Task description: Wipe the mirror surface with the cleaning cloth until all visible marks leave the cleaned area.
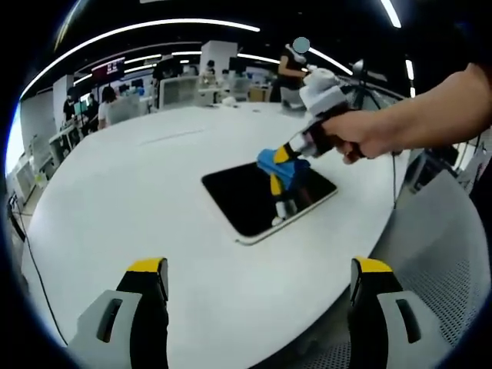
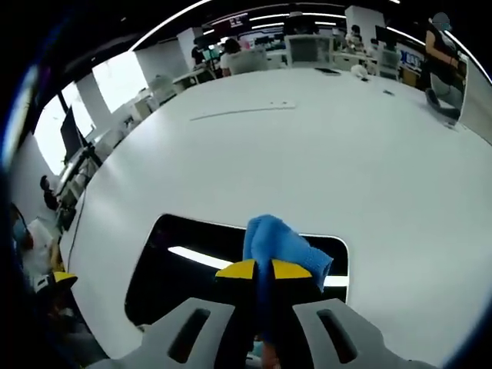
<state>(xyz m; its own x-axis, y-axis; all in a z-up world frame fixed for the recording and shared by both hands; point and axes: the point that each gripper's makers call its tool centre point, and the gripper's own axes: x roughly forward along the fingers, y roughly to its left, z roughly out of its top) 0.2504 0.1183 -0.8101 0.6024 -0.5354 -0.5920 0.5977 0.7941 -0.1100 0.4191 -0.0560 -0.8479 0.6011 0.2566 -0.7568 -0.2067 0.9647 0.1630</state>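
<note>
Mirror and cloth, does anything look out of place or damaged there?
Nothing stands out. The mirror lies flat and unbroken on the white table, and the right tongs grip the blue cloth over it. The left tongs are open, away from the mirror.

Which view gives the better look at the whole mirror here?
The left gripper view: the mirror lies whole on the white table, all edges visible, with the right gripper pressing the blue cloth near its far corner. In the right gripper view, the cloth and jaws hide the mirror's middle.
</note>
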